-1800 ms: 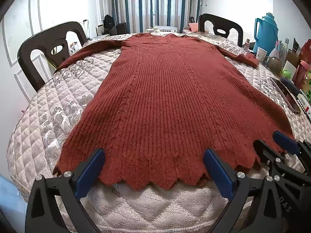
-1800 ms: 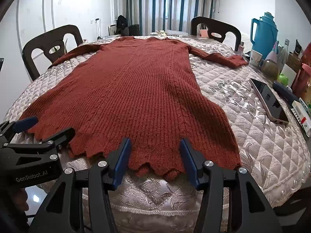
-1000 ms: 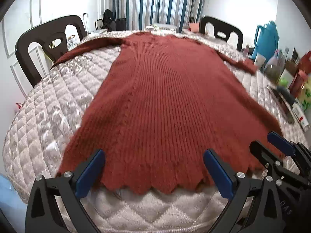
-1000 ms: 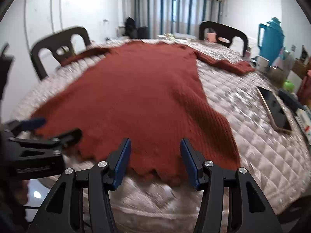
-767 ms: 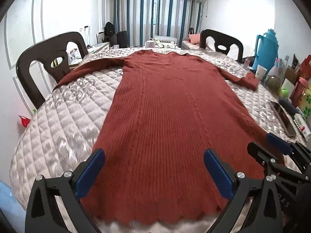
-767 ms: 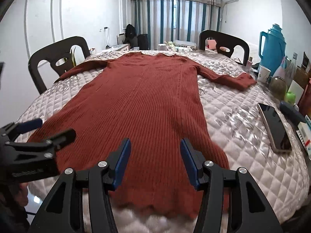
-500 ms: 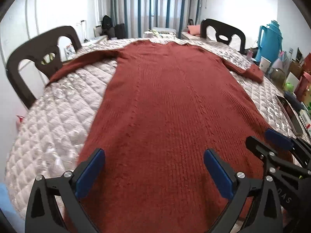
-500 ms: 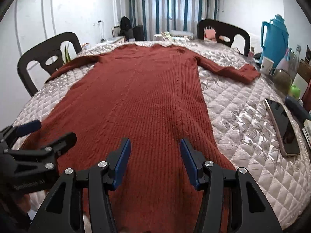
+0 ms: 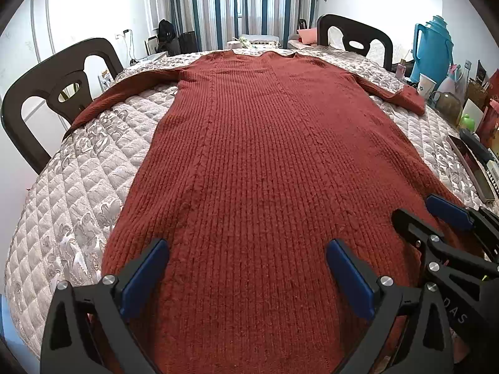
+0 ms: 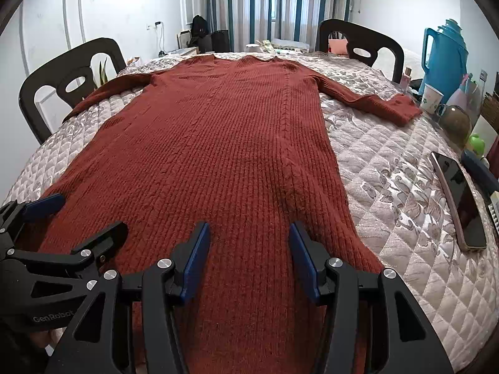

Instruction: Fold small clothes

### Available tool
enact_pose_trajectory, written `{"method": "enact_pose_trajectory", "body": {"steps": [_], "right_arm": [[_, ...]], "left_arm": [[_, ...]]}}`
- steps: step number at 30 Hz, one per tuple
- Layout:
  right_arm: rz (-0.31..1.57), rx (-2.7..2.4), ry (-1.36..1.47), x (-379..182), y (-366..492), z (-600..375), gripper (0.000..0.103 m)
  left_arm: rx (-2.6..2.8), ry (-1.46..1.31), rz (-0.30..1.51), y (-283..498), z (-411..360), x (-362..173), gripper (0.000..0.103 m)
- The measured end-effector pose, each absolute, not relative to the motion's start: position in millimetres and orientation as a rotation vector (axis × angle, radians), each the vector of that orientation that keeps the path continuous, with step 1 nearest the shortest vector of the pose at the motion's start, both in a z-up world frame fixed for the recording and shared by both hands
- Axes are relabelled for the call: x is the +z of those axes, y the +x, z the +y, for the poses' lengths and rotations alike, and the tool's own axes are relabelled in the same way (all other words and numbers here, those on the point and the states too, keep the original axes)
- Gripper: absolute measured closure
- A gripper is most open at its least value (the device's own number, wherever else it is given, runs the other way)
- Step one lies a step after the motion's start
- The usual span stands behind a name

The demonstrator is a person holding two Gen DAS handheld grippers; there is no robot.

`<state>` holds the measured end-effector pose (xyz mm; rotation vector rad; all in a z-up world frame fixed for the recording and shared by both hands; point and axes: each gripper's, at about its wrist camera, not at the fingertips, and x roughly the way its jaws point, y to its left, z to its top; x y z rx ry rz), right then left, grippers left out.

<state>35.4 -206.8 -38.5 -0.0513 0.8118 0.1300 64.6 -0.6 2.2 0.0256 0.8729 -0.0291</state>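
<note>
Left wrist view: rust knit dress (image 9: 265,162) lay flat on quilted counter (image 9: 78,187), sleeves spread. My left gripper (image 9: 246,275) and right gripper (image 10: 246,258) hovered over hem end, fingers wide apart, holding nothing. Judged first fold unstarted; next I needed hem pinched.

A big round table (image 10: 405,187) wears a shiny quilted cover with flower shapes. Dark chairs stand around it, one on the left (image 10: 71,71) and one at the far right (image 10: 358,40), and striped blue and white curtains (image 10: 274,3) hang at the back of the room. On the right side of the table lies a phone (image 10: 460,199) with a dark screen, and near it stand a tall blue jug (image 10: 443,56), a white paper cup (image 10: 432,98) and a little green thing (image 10: 475,143).
</note>
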Motion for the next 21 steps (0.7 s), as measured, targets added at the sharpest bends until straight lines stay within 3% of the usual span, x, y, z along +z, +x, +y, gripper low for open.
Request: {"method": "enact_pose_trajectory", "body": {"steps": [21], "right_arm": [[0.801, 0.127, -0.046, -37.7, 32.3, -207.5, 0.05]], "left_arm": [[-0.02, 0.013, 0.875, 65.8, -0.7, 0.9, 0.0]]}}
